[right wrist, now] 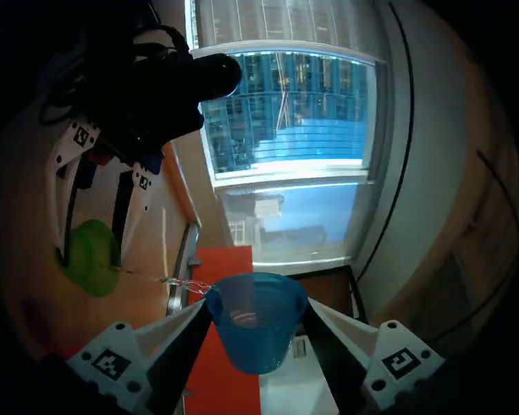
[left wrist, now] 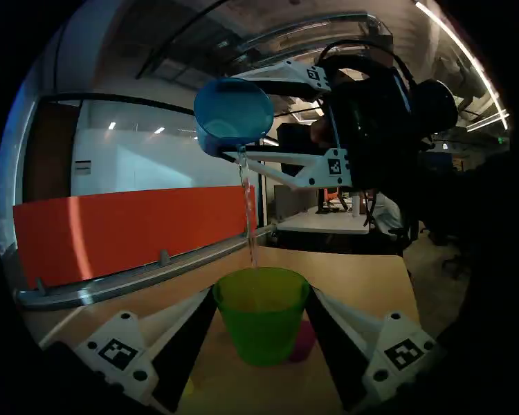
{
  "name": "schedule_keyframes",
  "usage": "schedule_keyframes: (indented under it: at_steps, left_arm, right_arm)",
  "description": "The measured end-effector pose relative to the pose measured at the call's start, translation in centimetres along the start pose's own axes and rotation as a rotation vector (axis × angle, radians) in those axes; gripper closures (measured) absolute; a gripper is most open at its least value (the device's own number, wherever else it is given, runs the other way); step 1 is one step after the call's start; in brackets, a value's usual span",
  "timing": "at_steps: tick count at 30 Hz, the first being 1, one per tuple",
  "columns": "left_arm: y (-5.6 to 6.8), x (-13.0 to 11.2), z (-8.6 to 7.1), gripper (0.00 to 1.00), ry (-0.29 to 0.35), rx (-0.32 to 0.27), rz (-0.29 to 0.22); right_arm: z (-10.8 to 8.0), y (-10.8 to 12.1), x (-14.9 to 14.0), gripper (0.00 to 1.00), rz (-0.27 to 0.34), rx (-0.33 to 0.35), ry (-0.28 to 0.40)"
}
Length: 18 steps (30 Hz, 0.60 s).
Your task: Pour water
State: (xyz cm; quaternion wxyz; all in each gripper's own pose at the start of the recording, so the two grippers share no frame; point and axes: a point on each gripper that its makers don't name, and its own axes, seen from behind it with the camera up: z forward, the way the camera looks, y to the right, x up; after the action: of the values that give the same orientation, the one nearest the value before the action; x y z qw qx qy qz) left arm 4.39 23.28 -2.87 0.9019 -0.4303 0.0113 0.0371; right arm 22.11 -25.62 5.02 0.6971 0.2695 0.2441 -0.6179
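1. The left gripper (left wrist: 261,304) clasps a green cup (left wrist: 261,325), one finger pressed against each side of it just below the rim.
2. The green cup stands upright with its mouth open, low at the wooden table (left wrist: 360,277); I cannot tell whether its base rests on the wood.
3. A small pink thing (left wrist: 305,344) peeks out just behind the green cup's lower right side, mostly hidden.
4. Above the green cup, the right gripper (left wrist: 242,117) grasps a blue cup (left wrist: 232,114) between its two white fingers, one above it and one below.
5. The blue cup is tipped over steeply, with its mouth turned toward the left gripper's camera.
6. A thin stream of water (left wrist: 249,221) leaves the blue cup's lowest rim and drops straight into the green cup's mouth.
7. A dark-gloved hand (left wrist: 398,117) holds the right gripper, with black cables looping around it.
8. In the right gripper view, that gripper (right wrist: 256,311) has both fingers tight on the blue cup (right wrist: 255,325), and a little water lies inside it.
9. In that view the water (right wrist: 169,280) runs from the blue cup's rim toward the green cup (right wrist: 90,259), which sits between the left gripper's (right wrist: 91,261) fingers farther off.
10. An orange panel (left wrist: 121,228) runs along the table's far edge, with a metal rail (left wrist: 142,273) below it.
11. A tall window (right wrist: 294,117) shows beyond the blue cup in the right gripper view.
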Motion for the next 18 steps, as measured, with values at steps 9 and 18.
schedule_keyframes:
  at_steps: [9,18]
  left_arm:
    - [-0.21,-0.14,-0.04,0.12,0.0,0.004,-0.003]
    - [-0.2,0.06,0.11,0.12,0.005,0.001,-0.006]
  right_arm:
    - [0.03,0.11,0.13,0.1,-0.048,0.0,-0.003]
    - [0.03,0.7,0.26,0.1,-0.079,-0.012,-0.004]
